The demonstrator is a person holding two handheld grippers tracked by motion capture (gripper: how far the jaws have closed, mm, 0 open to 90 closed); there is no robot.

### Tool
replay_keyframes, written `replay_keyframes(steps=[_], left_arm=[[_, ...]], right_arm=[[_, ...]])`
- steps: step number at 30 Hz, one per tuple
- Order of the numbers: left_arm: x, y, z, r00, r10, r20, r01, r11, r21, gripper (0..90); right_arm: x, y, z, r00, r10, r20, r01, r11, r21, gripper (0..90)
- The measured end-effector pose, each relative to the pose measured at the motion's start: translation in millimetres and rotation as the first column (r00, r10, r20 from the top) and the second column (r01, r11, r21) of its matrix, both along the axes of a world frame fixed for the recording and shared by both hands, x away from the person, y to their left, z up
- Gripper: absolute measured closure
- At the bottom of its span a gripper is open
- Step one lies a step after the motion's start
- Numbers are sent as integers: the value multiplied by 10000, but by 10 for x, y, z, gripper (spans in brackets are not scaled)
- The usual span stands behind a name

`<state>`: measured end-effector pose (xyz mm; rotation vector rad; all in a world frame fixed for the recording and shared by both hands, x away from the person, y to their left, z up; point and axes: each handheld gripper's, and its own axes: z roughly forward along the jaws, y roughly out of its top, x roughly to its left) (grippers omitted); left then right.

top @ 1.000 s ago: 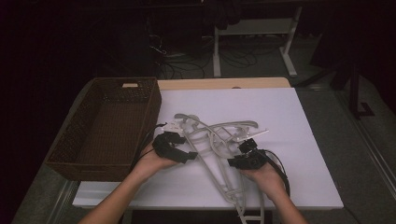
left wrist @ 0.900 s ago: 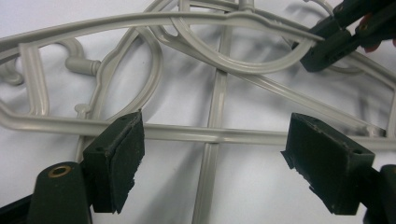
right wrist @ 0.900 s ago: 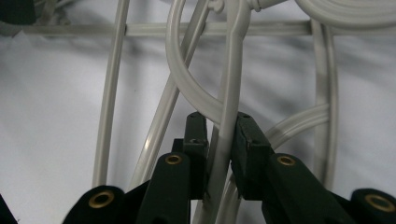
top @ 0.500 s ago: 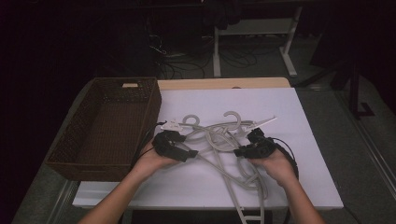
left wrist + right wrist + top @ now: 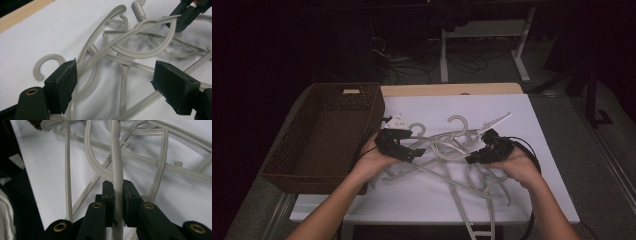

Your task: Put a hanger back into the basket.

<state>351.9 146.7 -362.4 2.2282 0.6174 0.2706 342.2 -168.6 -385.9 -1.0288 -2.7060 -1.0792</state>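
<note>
A tangle of several grey plastic hangers (image 5: 447,150) lies on the white table top (image 5: 532,125). My right gripper (image 5: 472,159) is shut on the thin bar of one hanger (image 5: 117,170) and holds it lifted off the pile; its jaws have just been closing on that bar. In the right gripper view the bar runs straight up between the two pads (image 5: 109,192). My left gripper (image 5: 417,151) hovers over the left side of the tangle with its jaws wide apart. In the left gripper view the lifted hanger's arm (image 5: 140,27) ends beside the left pad (image 5: 65,80), and the right gripper (image 5: 185,15) shows at top right.
A brown wicker basket (image 5: 377,107) stands at the table's left edge, close behind my left hand. A small white tag (image 5: 399,119) lies just right of the basket. Black cables trail from both grippers. Bare table top stretches to the right and far side.
Both hands have risen. The right gripper has moved right and farther away with a hanger bar in it, dragging the tangle apart and shifting its hooks toward the far side.
</note>
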Motion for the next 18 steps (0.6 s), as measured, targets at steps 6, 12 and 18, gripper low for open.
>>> replay_keyframes(steps=[6, 12, 18], left_arm=[[1, -99, -34, 9980, -628, 90, 619, 9955, 723, 247], [25, -155, -91, 9953, -965, 90, 942, 9850, 1443, 351], [15, -185, -124, 9941, -1078, 133, 1034, 9768, 1874, 477]], right_arm=[[26, -39, 80, 9953, 921, -296, -924, 9957, -89, 809], [48, -35, 149, 9874, 1526, -425, -1525, 9883, 63, 809], [48, 15, 179, 9791, 1967, -514, -1966, 9805, 69, 809]])
